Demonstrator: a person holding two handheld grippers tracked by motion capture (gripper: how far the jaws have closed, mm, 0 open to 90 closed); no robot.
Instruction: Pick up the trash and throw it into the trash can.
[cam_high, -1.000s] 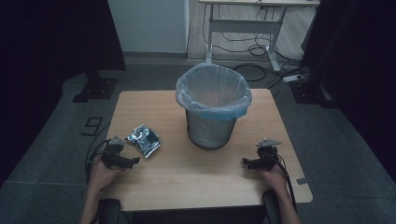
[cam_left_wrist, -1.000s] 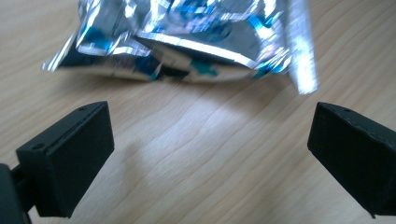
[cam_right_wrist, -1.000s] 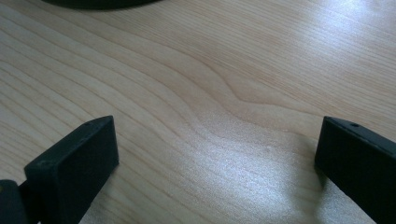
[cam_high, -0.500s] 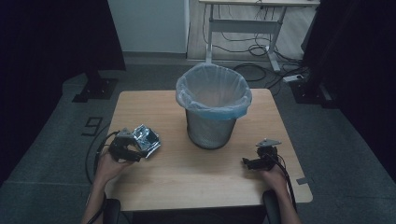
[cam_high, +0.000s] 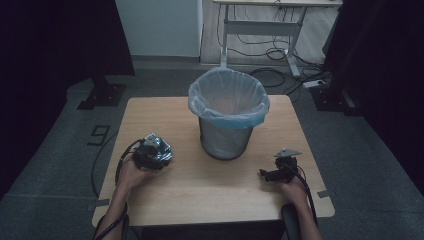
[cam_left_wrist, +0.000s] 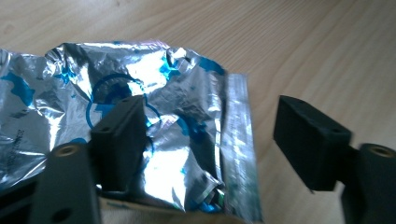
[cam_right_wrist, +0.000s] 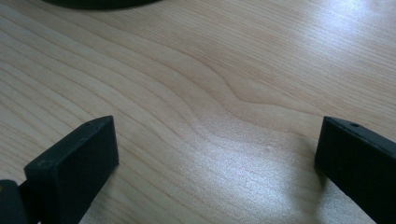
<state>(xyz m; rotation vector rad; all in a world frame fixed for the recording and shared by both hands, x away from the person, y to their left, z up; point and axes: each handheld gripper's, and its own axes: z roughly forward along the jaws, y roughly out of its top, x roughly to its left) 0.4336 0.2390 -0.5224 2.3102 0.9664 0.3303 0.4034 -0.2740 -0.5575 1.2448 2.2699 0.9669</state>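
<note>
Wooden table (cam_high: 200, 185) in dim room, left hand-held gripper (cam_left_wrist: 210, 135) closing around foil wrapper (cam_left_wrist: 154, 116), right hand-held gripper (cam_right_wrist: 215, 154) released

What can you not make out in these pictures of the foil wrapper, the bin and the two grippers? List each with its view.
- Foil wrapper: left gripper view, print unreadable; crumpled, cut off at the left edge.
- Left gripper: high view, too small and dark to tell whether the pads touch the wrapper.
- Bin: high view, its bottom is hidden by the liner.
- Right gripper: high view, jaw gap too small.

Dim high view with black edges; glare on the foil wrapper (cam_left_wrist: 154, 116).
</note>
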